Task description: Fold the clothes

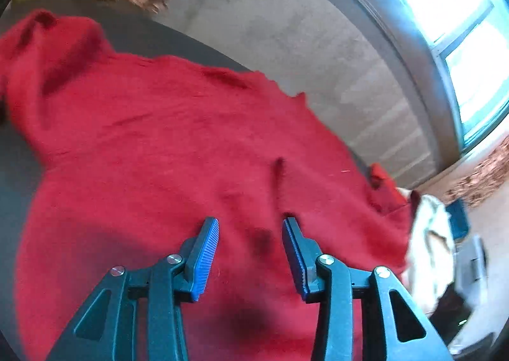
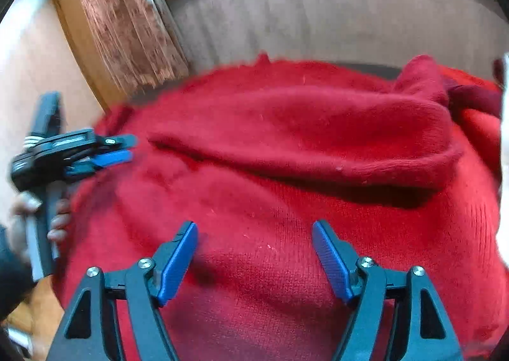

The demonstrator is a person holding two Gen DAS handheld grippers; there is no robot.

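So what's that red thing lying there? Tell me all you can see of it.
The sweater is a red, fuzzy knit garment, spread over a dark grey surface. It lies mostly flat with shallow wrinkles. In the right wrist view a sleeve lies folded across the body as a thick ridge. Its far edge looks ragged and soft. Both claws, left and right, hover open above it; neither grips it.

Sweater (image 1: 178,151) lying spread on bench (image 1: 165,36), sleeve (image 2: 318,138) lying folded across its body. Left claw (image 2: 124,151) hovering at sweater's left edge, right claw (image 2: 254,253) over near part.
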